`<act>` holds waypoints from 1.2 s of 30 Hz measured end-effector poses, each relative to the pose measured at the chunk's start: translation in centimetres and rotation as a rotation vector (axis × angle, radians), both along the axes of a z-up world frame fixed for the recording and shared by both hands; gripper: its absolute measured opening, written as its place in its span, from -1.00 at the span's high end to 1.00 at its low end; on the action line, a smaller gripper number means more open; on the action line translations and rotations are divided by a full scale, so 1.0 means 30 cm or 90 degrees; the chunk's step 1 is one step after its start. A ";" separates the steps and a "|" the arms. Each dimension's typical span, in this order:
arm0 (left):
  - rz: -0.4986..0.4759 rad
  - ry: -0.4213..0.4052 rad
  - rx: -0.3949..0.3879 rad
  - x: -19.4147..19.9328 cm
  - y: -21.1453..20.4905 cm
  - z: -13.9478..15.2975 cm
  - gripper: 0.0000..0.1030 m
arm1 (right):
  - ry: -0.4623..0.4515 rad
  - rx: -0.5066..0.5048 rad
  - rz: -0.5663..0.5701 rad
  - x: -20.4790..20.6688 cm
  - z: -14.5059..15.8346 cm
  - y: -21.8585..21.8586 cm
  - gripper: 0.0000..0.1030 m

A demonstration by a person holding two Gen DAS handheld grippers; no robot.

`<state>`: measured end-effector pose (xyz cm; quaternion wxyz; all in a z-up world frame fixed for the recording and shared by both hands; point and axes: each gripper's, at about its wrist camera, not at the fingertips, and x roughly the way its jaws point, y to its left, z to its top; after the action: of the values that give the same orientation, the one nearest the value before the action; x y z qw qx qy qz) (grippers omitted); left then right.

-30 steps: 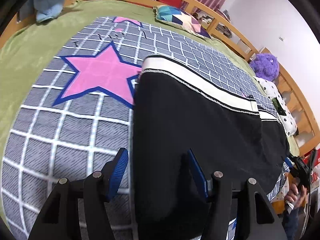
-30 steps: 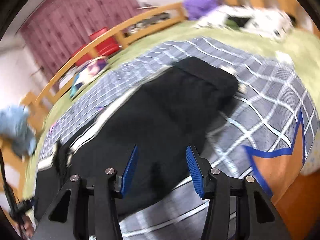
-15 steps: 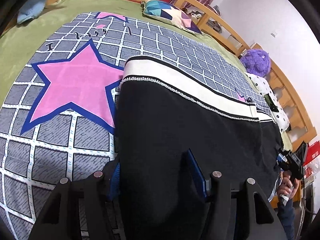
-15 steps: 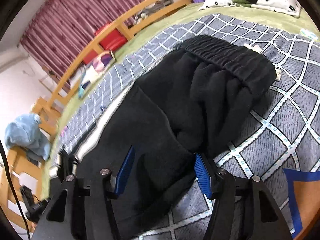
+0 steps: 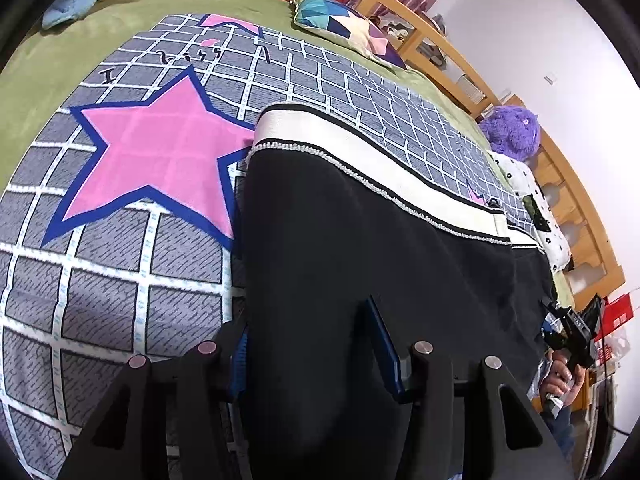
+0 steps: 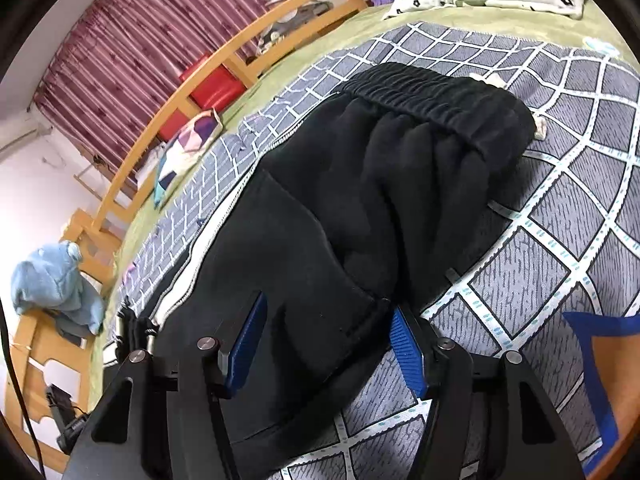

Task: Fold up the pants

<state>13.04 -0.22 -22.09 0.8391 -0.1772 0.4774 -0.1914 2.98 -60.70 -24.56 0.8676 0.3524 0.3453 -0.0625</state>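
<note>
Our left tongs [image 5: 316, 354] are closing over the black pants' [image 5: 380, 248] hem at lower centre; our right tongs [image 6: 328, 344] straddle them, unclenched.

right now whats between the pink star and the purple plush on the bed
In the left wrist view, the black pants with their white side stripe lie across that stretch, on the grid blanket, between the pink star and purple plush.

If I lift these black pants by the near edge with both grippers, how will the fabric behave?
The black pants look thick and fleecy, so they will probably drape and sag between the grippers, not hold shape. The gathered waistband is bulkier and may drag behind. The fuzzy checked blanket beneath could cling and resist sliding.
</note>
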 end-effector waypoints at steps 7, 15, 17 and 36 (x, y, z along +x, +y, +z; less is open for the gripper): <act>-0.002 0.009 -0.024 -0.025 0.031 0.001 0.06 | 0.013 -0.065 -0.033 -0.124 0.014 -0.015 -0.06; 0.002 0.018 -0.024 0.008 0.016 -0.002 0.06 | -0.033 -0.003 -0.056 -0.036 -0.017 -0.042 -0.14; 0.002 0.020 -0.030 0.015 0.021 -0.005 0.06 | -0.035 0.016 -0.075 0.005 -0.026 -0.068 -0.14; -0.004 -0.096 -0.062 0.050 0.065 0.341 0.81 | -0.091 -0.165 -0.014 0.174 0.442 0.127 0.70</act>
<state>14.53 1.72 -11.88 0.8622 -0.2018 0.4038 -0.2297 8.19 -56.89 -11.30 0.9275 0.2443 0.2679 -0.0907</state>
